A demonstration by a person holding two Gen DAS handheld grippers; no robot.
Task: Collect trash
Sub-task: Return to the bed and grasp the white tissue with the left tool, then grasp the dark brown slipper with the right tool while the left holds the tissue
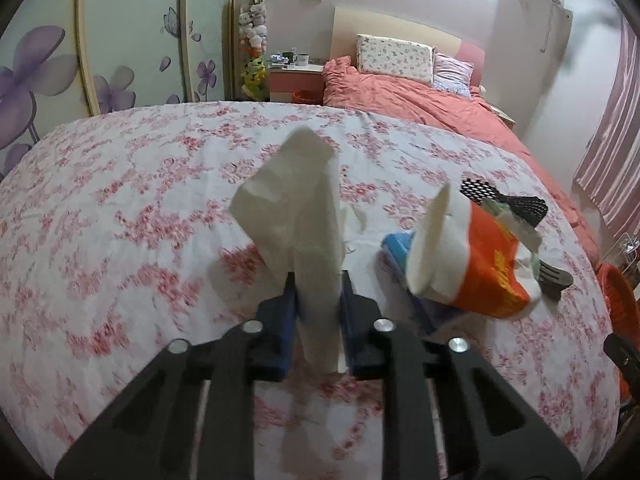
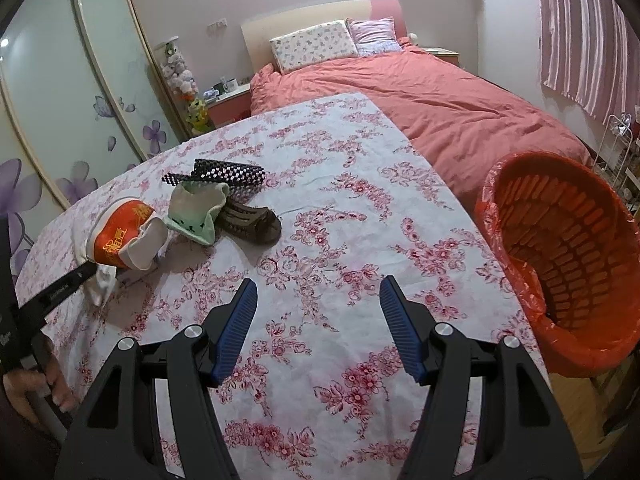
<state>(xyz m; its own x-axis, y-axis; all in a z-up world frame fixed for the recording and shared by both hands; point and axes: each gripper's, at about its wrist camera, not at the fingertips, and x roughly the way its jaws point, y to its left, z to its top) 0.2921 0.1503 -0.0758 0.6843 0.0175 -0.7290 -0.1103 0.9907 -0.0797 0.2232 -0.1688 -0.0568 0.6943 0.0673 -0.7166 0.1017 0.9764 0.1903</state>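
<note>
Left tongs [image 1: 318,300] pinch a white tissue [image 1: 296,216] low on its folded length; the rest stands up limp and creased above the pads. Judged feather-light, soft, easily torn — a firm pinch near the bunched base suits it. Right tongs [image 2: 318,312] spread, nothing between them, above the floral surface [image 2: 360,208]. Orange paper cup [image 2: 122,238] lies crushed on its side at ten o'clock from the right tongs; thin-walled, it will likely buckle — best taken across the flattened rim. Orange lined bin [image 2: 568,252] sits at two o'clock, just off the surface's edge.
</note>
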